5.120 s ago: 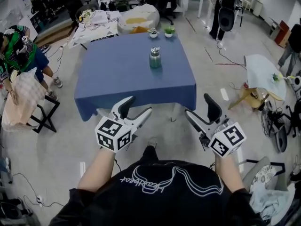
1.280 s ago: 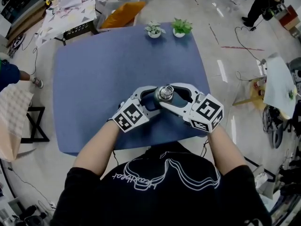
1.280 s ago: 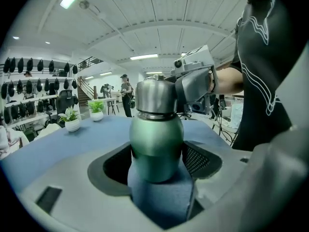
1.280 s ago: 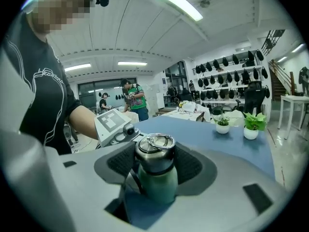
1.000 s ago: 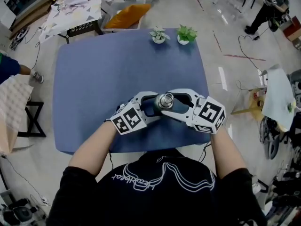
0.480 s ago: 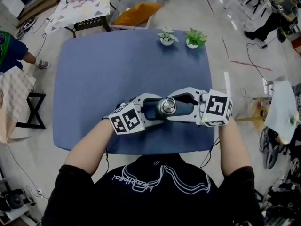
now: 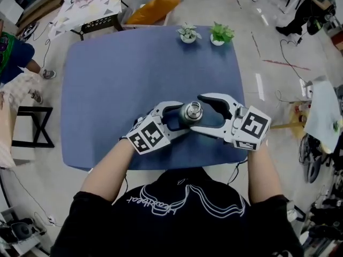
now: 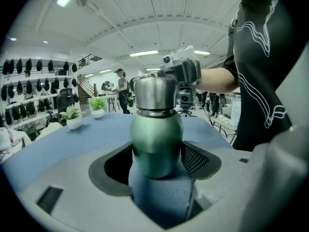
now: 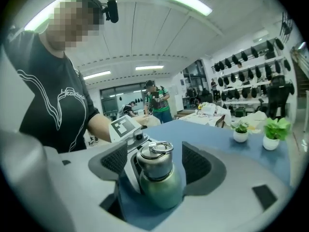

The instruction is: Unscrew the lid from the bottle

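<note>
A green metal bottle [image 7: 190, 113] with a steel ring-topped lid [image 9: 155, 161] stands upright near the front edge of the blue table [image 7: 107, 90]. My left gripper [image 7: 181, 120] comes in from the left and is shut on the green body [image 8: 157, 139], low down. My right gripper [image 7: 199, 113] reaches in from the right at lid height. Its jaws have just been opening. The lid stands between them with a gap to each dark pad [image 9: 195, 163], so nothing is held.
Two small potted plants [image 7: 188, 32] [image 7: 221, 33] sit at the table's far edge. A person [image 7: 10, 52] and a black folding stand [image 7: 32, 127] are on the floor to the left. Cables and clutter lie to the right of the table.
The right gripper's jaws have spread apart and come off the lid, which they closed on half a second ago. The left gripper and the bottle have stayed put.
</note>
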`<action>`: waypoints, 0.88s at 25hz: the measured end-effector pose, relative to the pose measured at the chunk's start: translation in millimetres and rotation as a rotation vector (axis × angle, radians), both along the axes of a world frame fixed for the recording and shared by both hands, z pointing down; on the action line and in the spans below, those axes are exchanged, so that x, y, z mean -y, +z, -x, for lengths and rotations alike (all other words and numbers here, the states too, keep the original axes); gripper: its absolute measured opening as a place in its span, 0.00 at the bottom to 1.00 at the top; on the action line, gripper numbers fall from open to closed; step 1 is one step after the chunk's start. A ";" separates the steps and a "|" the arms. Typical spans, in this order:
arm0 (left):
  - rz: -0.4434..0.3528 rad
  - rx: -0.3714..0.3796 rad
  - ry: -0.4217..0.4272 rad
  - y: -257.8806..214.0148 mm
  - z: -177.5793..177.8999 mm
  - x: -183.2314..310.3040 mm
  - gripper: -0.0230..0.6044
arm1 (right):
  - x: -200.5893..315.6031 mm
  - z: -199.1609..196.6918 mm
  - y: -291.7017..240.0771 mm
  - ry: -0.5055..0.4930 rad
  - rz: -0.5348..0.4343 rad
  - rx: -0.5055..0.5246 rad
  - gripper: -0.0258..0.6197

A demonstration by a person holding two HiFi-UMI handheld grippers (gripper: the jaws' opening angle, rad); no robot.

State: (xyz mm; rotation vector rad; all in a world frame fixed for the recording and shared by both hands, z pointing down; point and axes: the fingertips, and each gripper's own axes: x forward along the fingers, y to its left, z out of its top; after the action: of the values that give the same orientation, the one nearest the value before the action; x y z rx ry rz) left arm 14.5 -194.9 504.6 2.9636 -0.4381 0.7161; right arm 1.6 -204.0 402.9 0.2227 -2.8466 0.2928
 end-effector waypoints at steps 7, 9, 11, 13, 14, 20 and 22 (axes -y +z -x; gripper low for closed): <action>0.012 0.003 -0.200 -3.9 6.1 1.4 0.54 | -3.1 0.0 7.7 0.361 -0.075 0.006 0.55; 0.019 -0.005 -0.256 -2.3 5.4 2.2 0.54 | -3.9 -1.0 11.3 0.428 -0.073 0.014 0.55; 0.023 -0.007 -0.299 -0.7 3.7 2.9 0.54 | -5.0 -2.6 15.7 0.473 -0.074 0.005 0.55; 0.026 0.001 -0.323 -0.3 2.8 2.6 0.54 | -5.4 -3.1 18.7 0.508 -0.076 0.001 0.54; 0.027 0.003 -0.329 -0.6 2.4 2.4 0.54 | -4.9 -3.5 19.5 0.522 -0.080 -0.003 0.53; 0.024 -0.011 -0.359 -1.0 2.5 3.6 0.54 | 0.6 -3.9 23.4 0.570 -0.119 -0.017 0.42; 0.022 -0.016 -0.361 -0.9 1.9 4.1 0.54 | 1.4 -4.6 23.3 0.572 -0.126 -0.013 0.41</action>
State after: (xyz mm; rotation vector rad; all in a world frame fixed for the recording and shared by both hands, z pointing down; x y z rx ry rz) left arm 12.6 -199.0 503.7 2.7516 -0.9246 0.6480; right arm 6.2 -205.3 426.2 1.0609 -2.7287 0.2167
